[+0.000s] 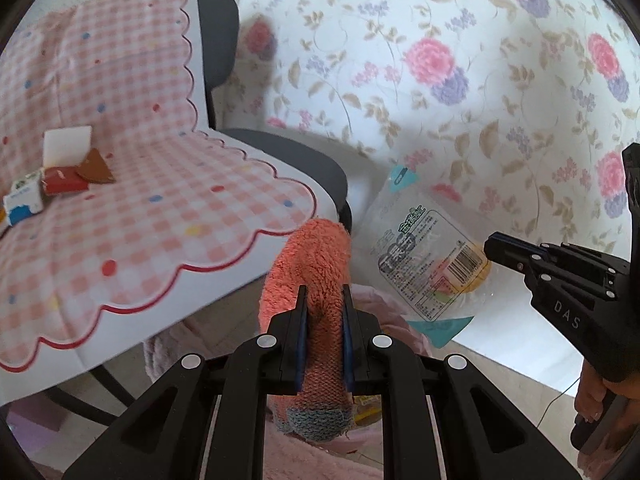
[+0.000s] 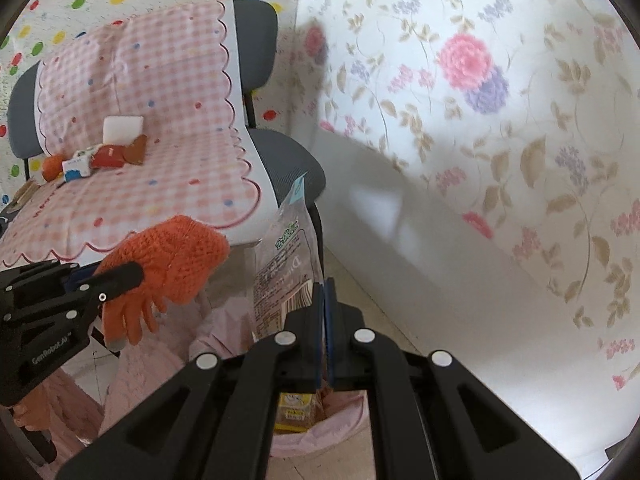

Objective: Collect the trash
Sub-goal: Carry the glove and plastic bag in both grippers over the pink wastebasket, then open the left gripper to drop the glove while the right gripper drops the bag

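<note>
Over on the chair (image 2: 288, 152), draped in its pink checked cloth (image 2: 168, 184), a little heap waited on the seat: an orange fruit (image 2: 51, 168) at the far left, then a small white-and-blue carton (image 2: 77, 167), a red packet (image 2: 108, 157), a brown wrapper (image 2: 135, 151) and a white block (image 2: 122, 128) behind them against the chair's back. Just in front of the chair's seat edge, the left gripper (image 1: 323, 300) was clamped on an orange knitted glove (image 1: 312, 276), its pads pressed into the wool; soft, light and floppy by the look of it, so a pinch mid-body should carry it fine, fingers dangling. Right of that, beside the chair's front corner, the right gripper (image 2: 324, 292) was closed flat on the lower edge of a clear plastic bag (image 2: 286, 256); thin, crinkly and probably slippery, so an edge grip needs firm pressure. Below both, at the chair's foot, sat a pink bin (image 2: 344, 420) with a yellow carton (image 2: 296, 408) already inside. To the right of the chair rose the flowered wall (image 2: 480, 120). Nothing seemed to block the drop, though the two grippers hung close together over the opening and could crowd each other.
</note>
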